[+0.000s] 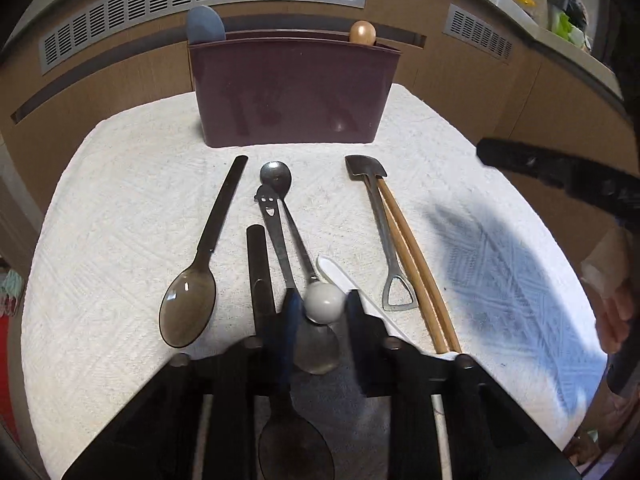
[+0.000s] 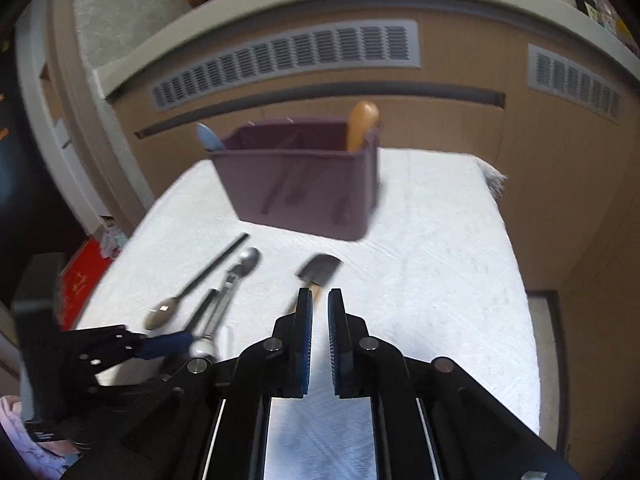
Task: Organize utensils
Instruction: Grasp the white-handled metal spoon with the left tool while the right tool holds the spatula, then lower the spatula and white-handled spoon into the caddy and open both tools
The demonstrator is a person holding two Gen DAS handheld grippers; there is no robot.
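Utensils lie in a row on a white towel [image 1: 120, 184] in front of a maroon holder [image 1: 292, 92]. My left gripper [image 1: 323, 309] is shut on the white ball [image 1: 324, 298] at the handle end of a small metal spoon [image 1: 276, 178]. A smiley-handled spoon [image 1: 267, 204] and a black-handled spoon [image 1: 258, 264] lie beside and beneath it. My right gripper [image 2: 320, 312] hovers over the towel near a shovel-shaped metal utensil [image 2: 318, 268]. Its fingers stand almost together with nothing between them.
The holder [image 2: 304, 188] has a blue utensil [image 1: 206, 26] at its left end and a wooden handle [image 1: 363, 33] at its right. A brown translucent spoon [image 1: 188, 308], wooden chopsticks [image 1: 408, 256] and a white flat utensil [image 1: 340, 272] lie on the towel. A hand [image 1: 612, 304] is at the right edge.
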